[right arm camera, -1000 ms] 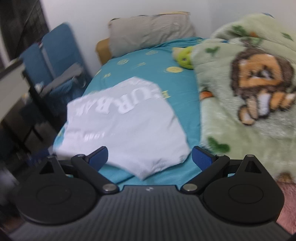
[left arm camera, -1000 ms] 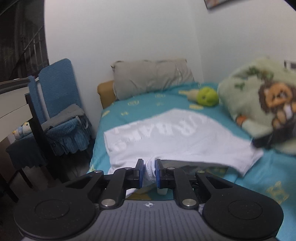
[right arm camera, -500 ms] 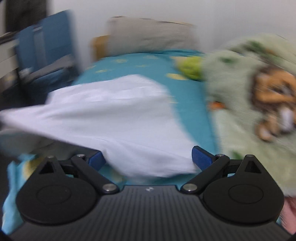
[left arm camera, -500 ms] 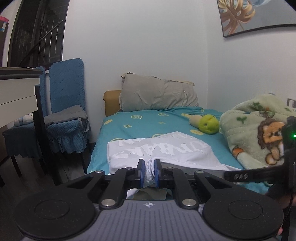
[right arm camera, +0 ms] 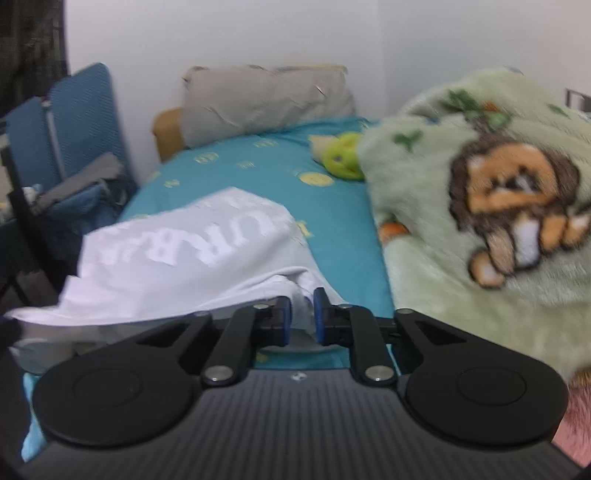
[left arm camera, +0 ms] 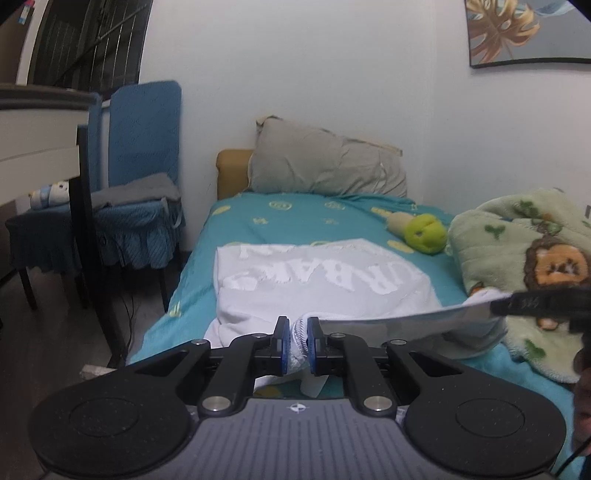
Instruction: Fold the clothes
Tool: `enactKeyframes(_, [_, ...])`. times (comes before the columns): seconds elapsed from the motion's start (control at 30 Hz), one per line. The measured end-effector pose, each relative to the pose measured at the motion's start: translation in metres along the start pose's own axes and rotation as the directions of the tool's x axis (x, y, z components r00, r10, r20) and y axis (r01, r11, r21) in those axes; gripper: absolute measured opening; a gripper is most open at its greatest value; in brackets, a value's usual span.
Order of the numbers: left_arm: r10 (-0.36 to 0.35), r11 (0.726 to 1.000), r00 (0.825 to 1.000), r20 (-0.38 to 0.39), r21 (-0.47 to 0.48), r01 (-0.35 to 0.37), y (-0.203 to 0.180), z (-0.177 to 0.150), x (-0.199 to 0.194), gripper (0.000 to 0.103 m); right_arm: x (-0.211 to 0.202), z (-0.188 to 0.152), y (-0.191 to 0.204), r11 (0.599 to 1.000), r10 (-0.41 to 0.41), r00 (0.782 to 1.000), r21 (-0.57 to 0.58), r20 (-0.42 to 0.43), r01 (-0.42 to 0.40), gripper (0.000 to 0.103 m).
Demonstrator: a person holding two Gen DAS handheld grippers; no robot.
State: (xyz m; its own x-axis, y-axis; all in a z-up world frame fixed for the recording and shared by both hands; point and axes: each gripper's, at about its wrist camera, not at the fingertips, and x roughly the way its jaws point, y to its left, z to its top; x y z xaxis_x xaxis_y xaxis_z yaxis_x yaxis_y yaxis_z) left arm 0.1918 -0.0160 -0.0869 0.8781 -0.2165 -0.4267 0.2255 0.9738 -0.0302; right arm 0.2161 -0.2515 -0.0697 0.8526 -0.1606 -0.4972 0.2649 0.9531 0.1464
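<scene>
Gripping white shirt (left arm camera: 325, 280), wall picture (left arm camera: 524, 33) left-only

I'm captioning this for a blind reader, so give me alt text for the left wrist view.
The left gripper is shut on the near edge of a white shirt with large lettering, spread on a teal bed. From the right, the other gripper holds the same edge near a lion blanket; behind are a grey pillow and blue chair.

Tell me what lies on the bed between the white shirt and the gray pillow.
Only bare teal sheet between the white shirt and the gray pillow; the left wrist view shows it best.
</scene>
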Motion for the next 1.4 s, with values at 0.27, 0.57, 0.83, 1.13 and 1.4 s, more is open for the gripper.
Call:
enactKeyframes(0.27, [0.026, 0.996, 0.996, -0.081, 0.084, -0.019, -0.003, -0.019, 0.032, 0.03, -0.01, 0.011, -0.004, 0.997, 0.062, 0.997, 0.04, 0.036, -0.063, 0.014])
enactKeyframes(0.57, [0.044, 0.97, 0.985, -0.166, 0.241, -0.003, -0.023, -0.046, 0.051, 0.045, -0.011, 0.012, -0.01, 0.994, 0.072, 0.996, 0.073, 0.048, -0.075, 0.014])
enactKeyframes(0.83, [0.153, 0.955, 0.977, -0.15, 0.275, -0.107, -0.025, -0.055, 0.06, 0.063, -0.026, 0.017, -0.007, 0.99, 0.115, 0.984, 0.072, 0.133, -0.125, 0.014])
enactKeyframes(1.13, [0.31, 0.949, 0.95, -0.015, -0.053, -0.311, 0.029, -0.026, 0.035, 0.078, 0.017, -0.007, -0.011, 0.997, -0.08, 0.996, -0.026, -0.042, 0.079, 0.047])
enactKeyframes(1.4, [0.337, 0.941, 0.933, 0.127, -0.071, -0.33, 0.02, -0.01, 0.012, 0.078, 0.04, -0.026, -0.008, 0.988, -0.135, 0.977, -0.095, -0.162, 0.121, 0.06])
